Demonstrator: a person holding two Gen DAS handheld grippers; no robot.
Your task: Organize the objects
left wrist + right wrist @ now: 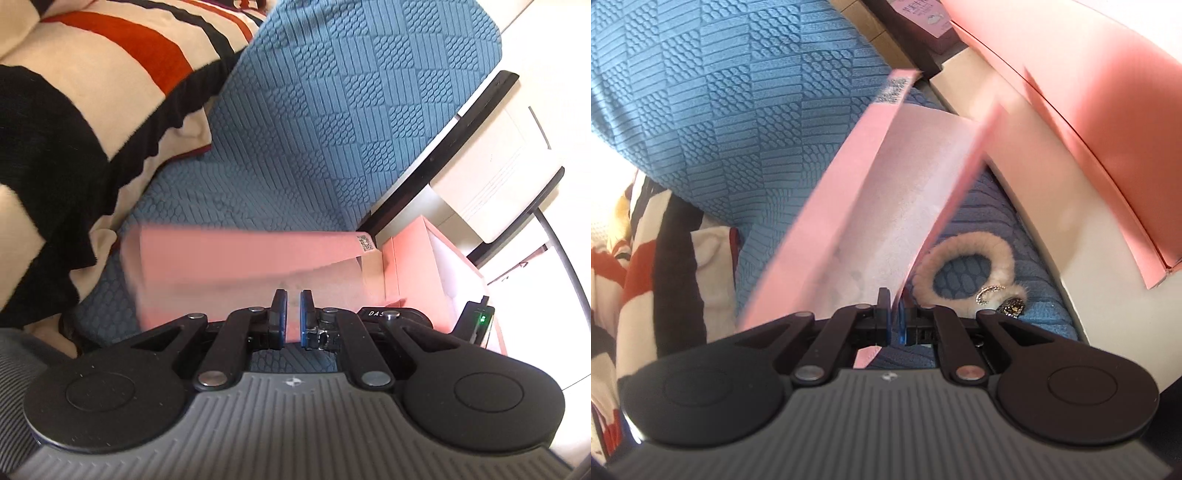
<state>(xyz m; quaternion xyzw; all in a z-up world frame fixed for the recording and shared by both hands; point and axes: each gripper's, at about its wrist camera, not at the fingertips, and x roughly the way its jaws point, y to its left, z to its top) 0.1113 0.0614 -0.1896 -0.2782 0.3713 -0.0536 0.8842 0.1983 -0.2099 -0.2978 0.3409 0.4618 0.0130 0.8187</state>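
Two grippers, both clamped on your pink box lid (pixel 886 184): left gripper (pixel 293 314) pinches one wall, right gripper (pixel 892 314) another. Blue cushion (pixel 332 110) beyond is open. Tight on your right: pink box (pixel 1089 92), fluffy ring (pixel 964 254) just beside the jaws.

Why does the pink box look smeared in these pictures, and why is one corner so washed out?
Left wrist view: the pink box lid is streaked by motion blur, while the blue cover stays crisp. Right wrist view: the lid's far edges blur too, sunlight whites out the left edge, and the fisheye lens bends straight lines; the furry ring stays fairly sharp.
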